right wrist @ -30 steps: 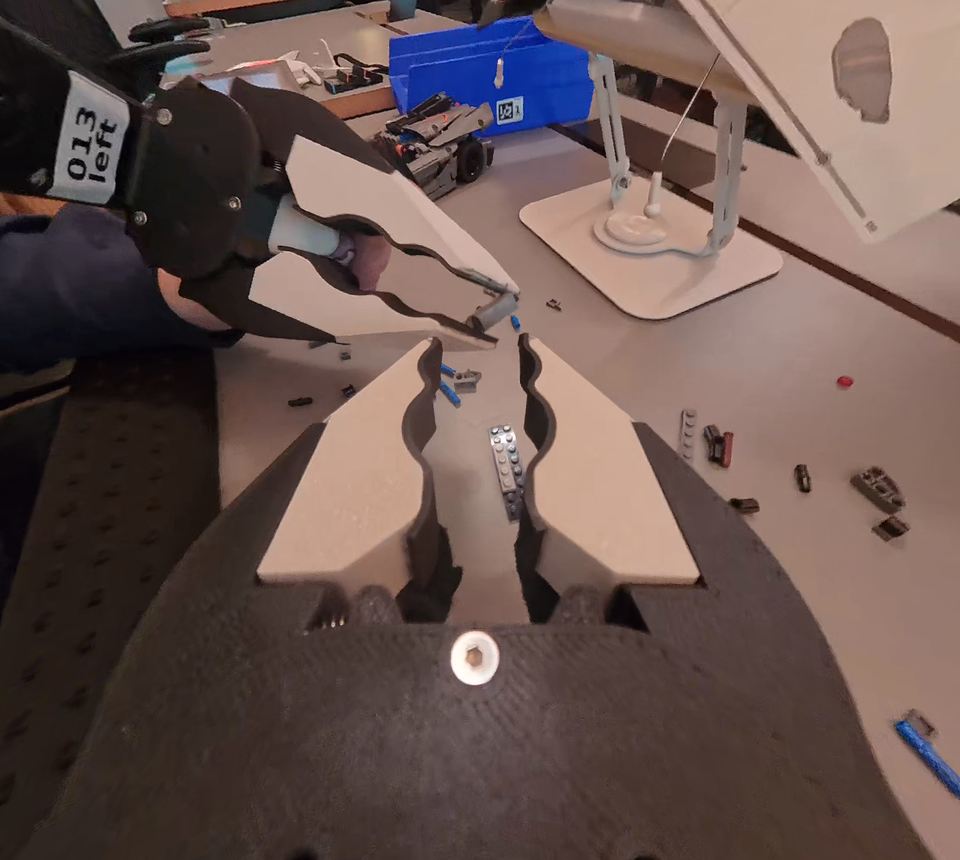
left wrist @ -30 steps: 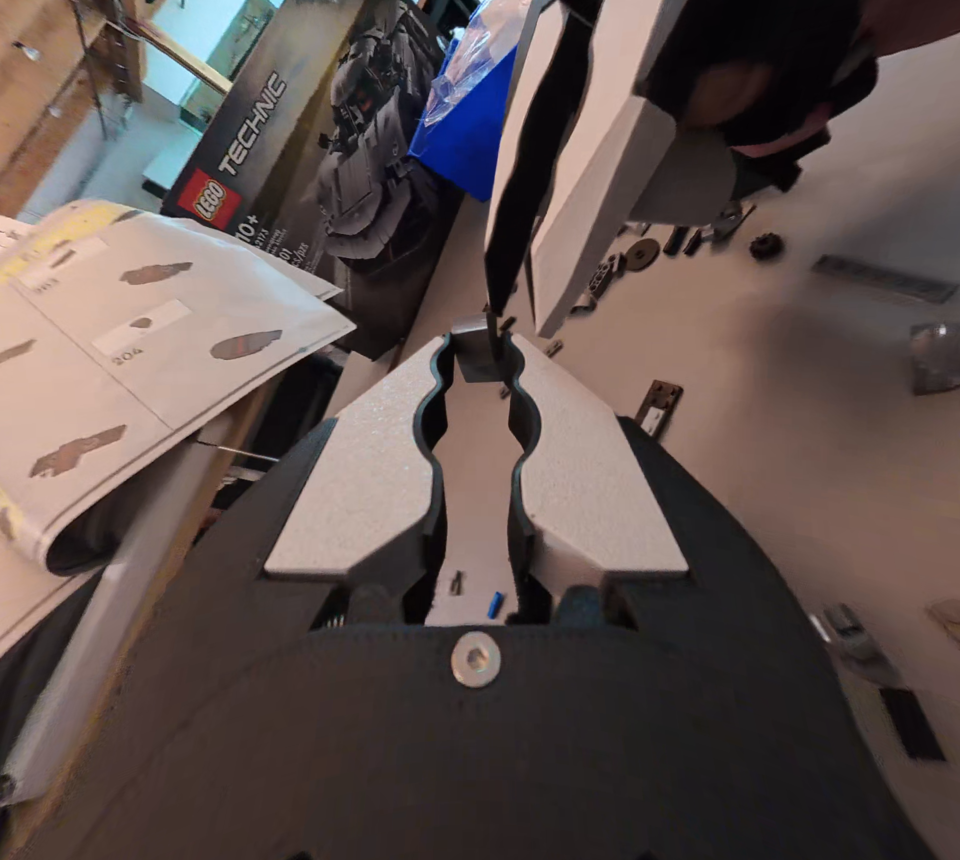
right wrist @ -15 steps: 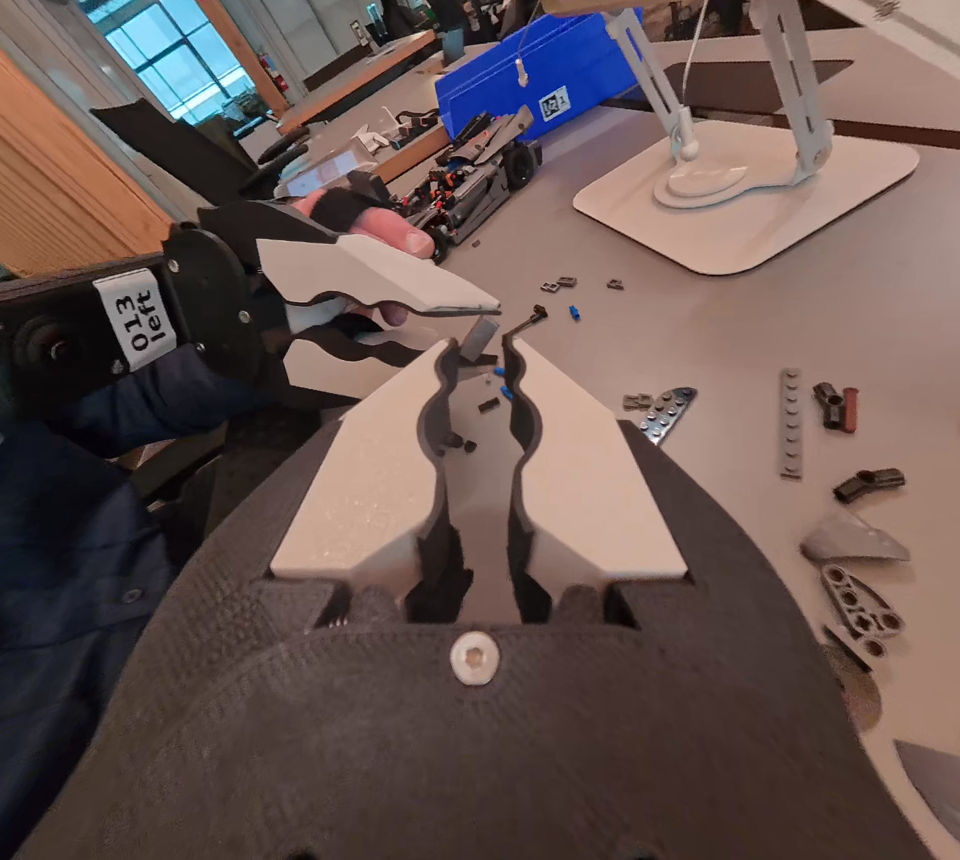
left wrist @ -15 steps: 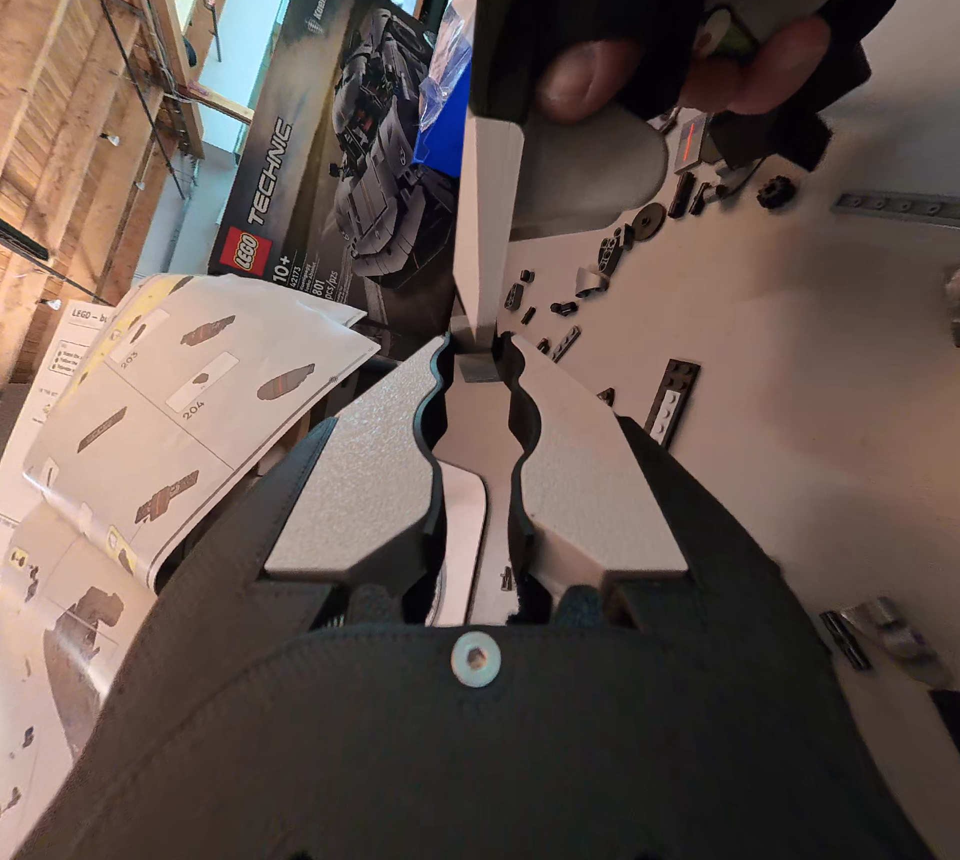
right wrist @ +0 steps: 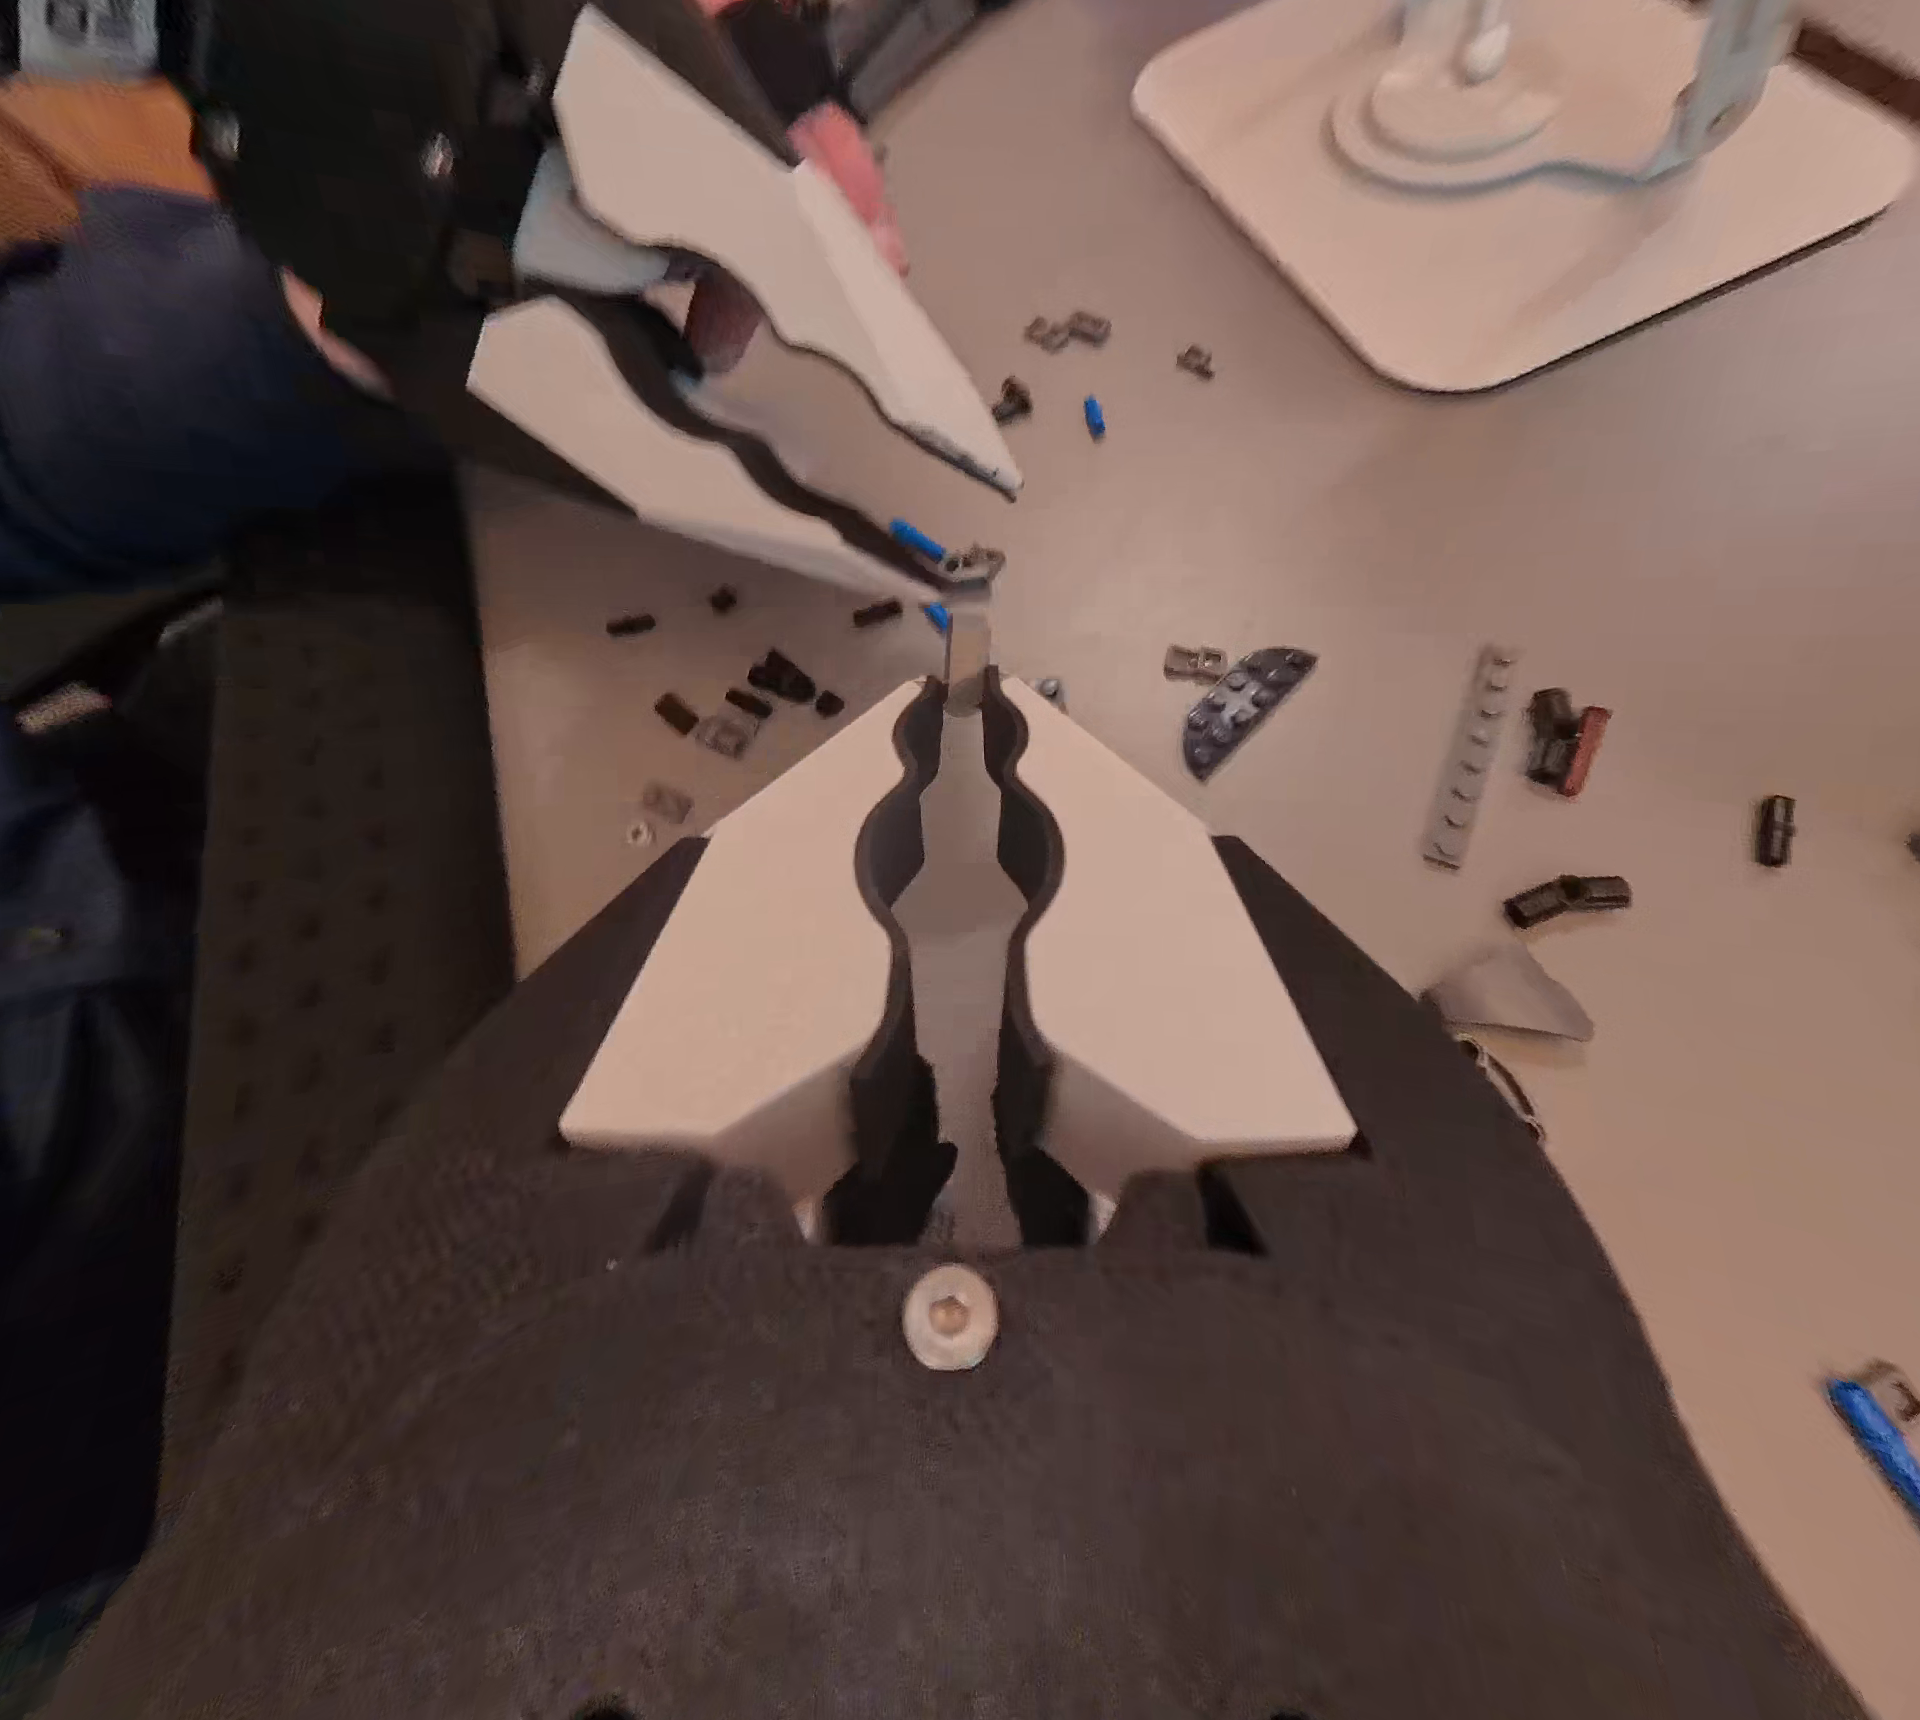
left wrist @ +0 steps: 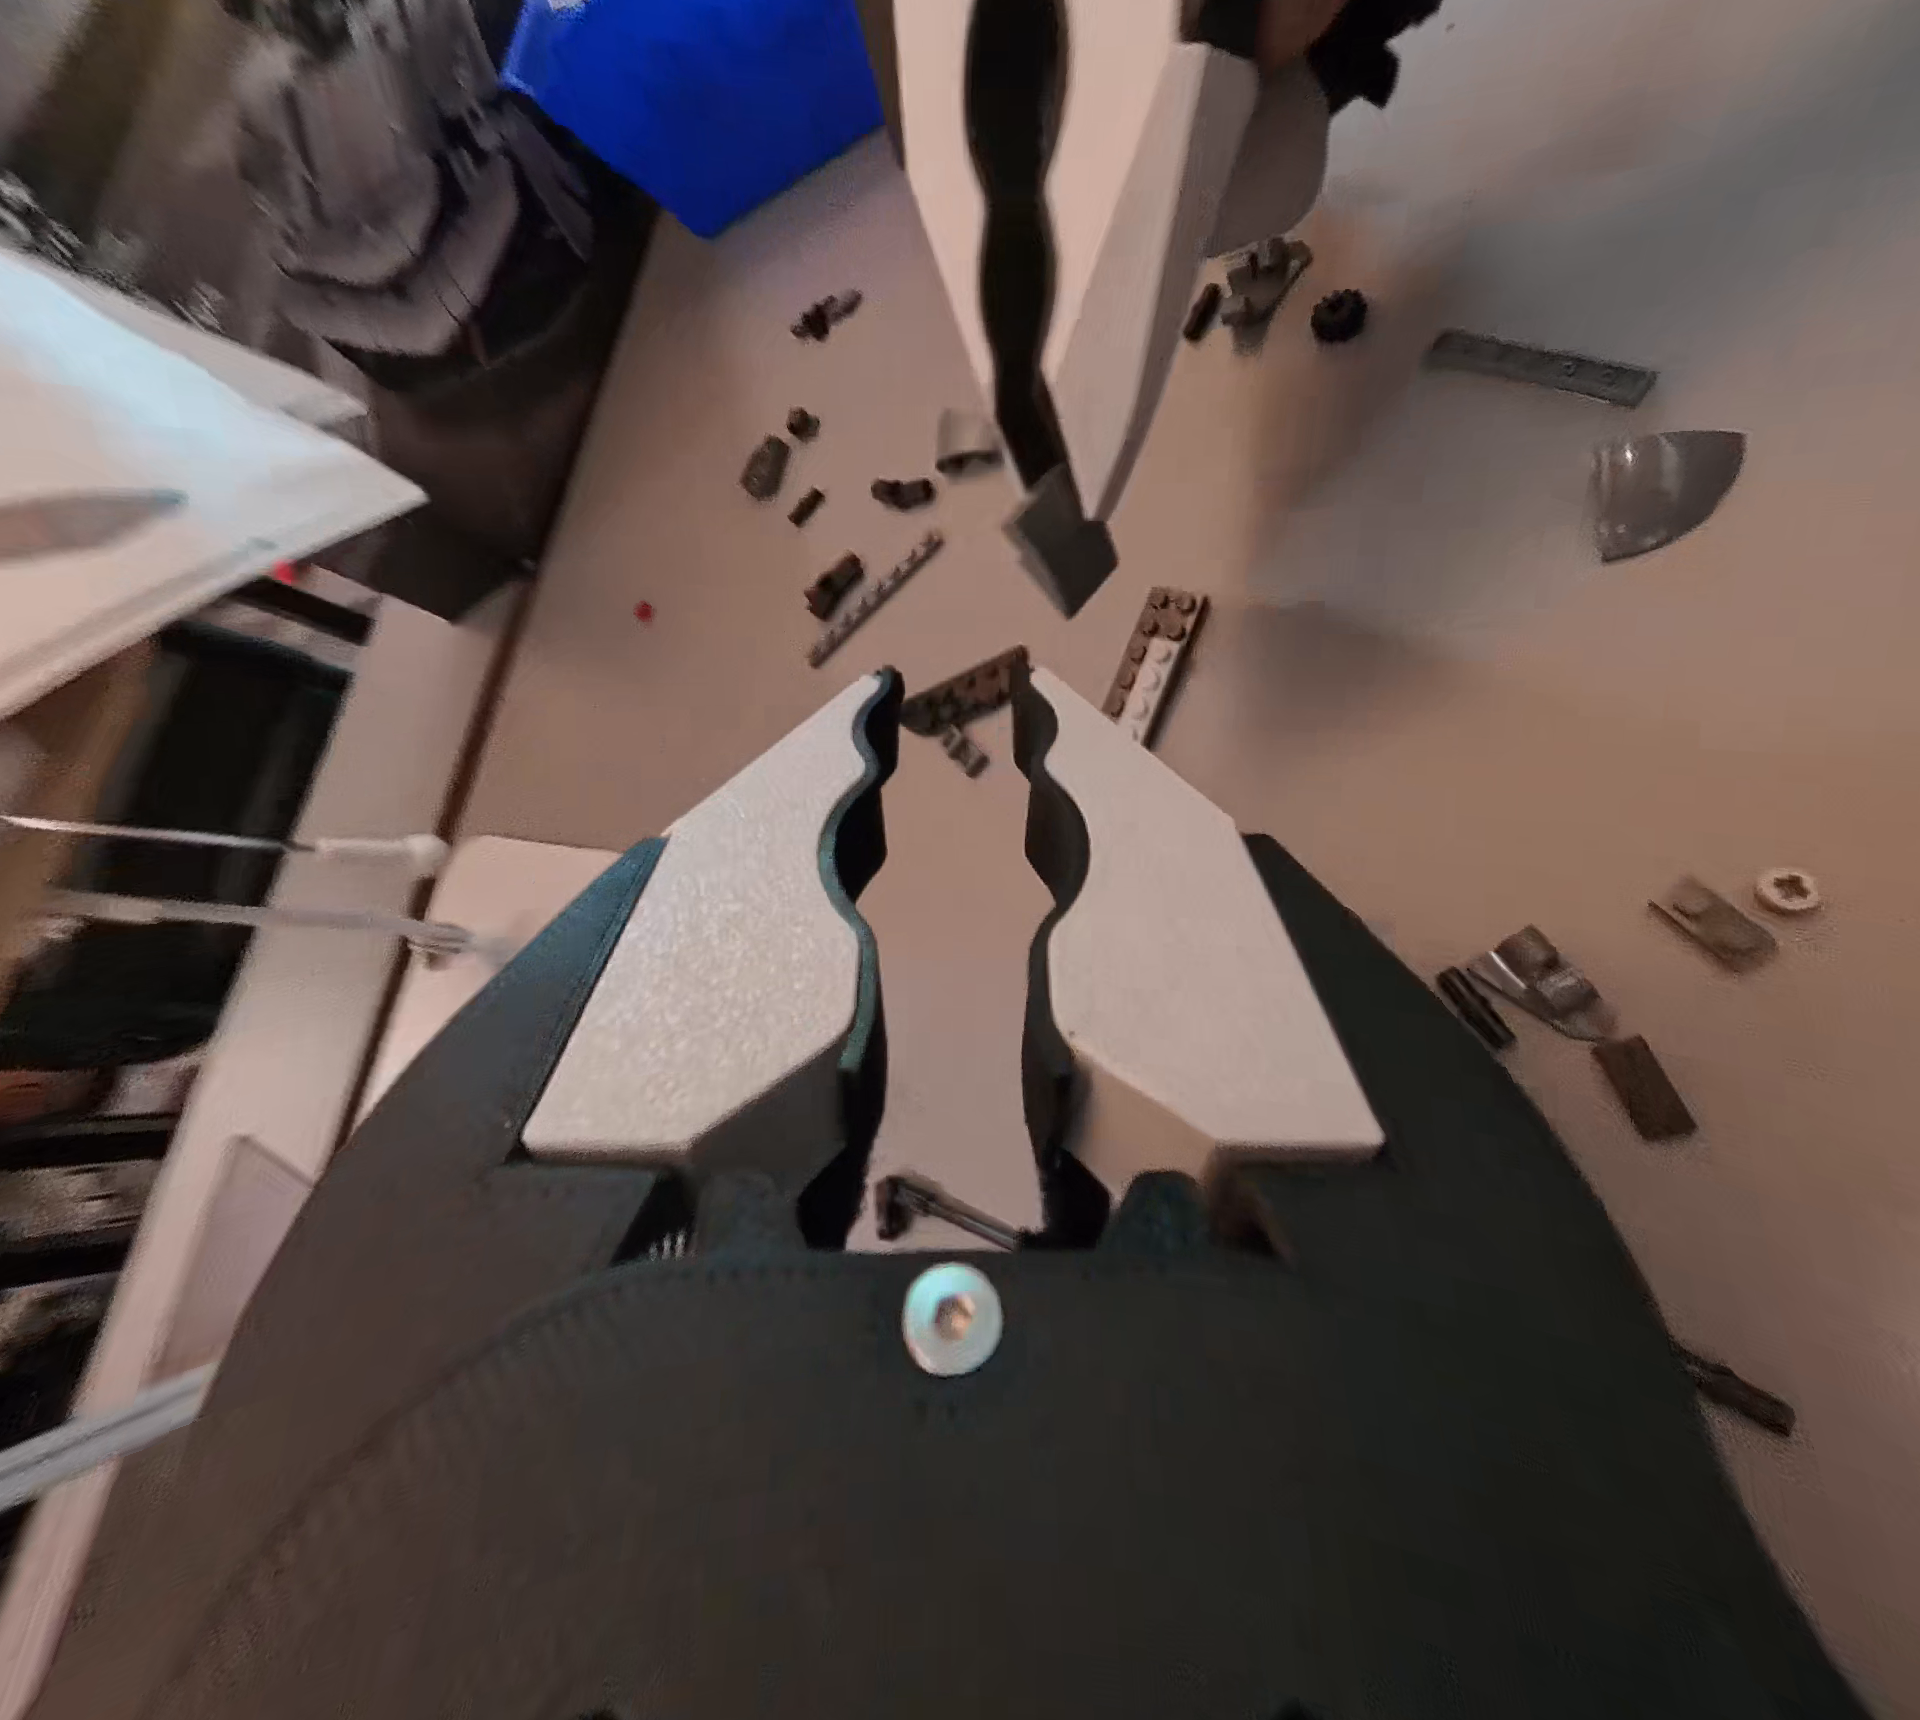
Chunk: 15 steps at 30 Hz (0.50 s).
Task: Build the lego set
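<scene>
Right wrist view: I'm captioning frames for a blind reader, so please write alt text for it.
The right gripper is shut on a small grey Lego piece held at its fingertips above a pale table. The left gripper reaches in from the left, open and empty. Loose Lego parts lie scattered around, including a long grey plate, beside a white stand base.

Right gripper (right wrist: 961, 683) fingers pinch small grey piece (right wrist: 966, 657); left gripper (right wrist: 977, 543) apart, fingers spread.
</scene>
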Each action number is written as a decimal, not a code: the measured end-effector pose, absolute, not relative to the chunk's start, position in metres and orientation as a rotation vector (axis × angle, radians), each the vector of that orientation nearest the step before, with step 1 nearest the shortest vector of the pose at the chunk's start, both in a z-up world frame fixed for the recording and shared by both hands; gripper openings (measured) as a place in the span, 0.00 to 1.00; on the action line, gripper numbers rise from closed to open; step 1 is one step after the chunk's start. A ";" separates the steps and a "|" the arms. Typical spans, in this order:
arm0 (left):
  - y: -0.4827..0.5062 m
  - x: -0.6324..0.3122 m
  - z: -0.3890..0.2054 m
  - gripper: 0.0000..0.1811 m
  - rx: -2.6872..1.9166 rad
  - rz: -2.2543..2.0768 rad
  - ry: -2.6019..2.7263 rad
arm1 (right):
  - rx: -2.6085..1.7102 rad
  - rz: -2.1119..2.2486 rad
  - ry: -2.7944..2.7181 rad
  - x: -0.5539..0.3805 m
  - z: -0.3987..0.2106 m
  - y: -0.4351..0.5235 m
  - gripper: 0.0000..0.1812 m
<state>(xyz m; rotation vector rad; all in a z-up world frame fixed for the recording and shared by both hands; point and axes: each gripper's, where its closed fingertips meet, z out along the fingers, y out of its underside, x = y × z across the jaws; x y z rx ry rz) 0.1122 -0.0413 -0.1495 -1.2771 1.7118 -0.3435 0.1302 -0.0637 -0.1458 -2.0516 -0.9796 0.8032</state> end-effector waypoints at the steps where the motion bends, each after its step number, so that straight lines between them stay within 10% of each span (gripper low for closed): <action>1: -0.039 0.110 -0.154 0.10 -1.317 -0.380 1.709 | -2.086 0.798 -1.036 0.128 -0.152 -0.065 0.03; 15: -0.046 0.116 -0.215 0.08 -1.483 -0.405 1.909 | -2.349 0.794 -1.451 0.123 -0.213 -0.073 0.04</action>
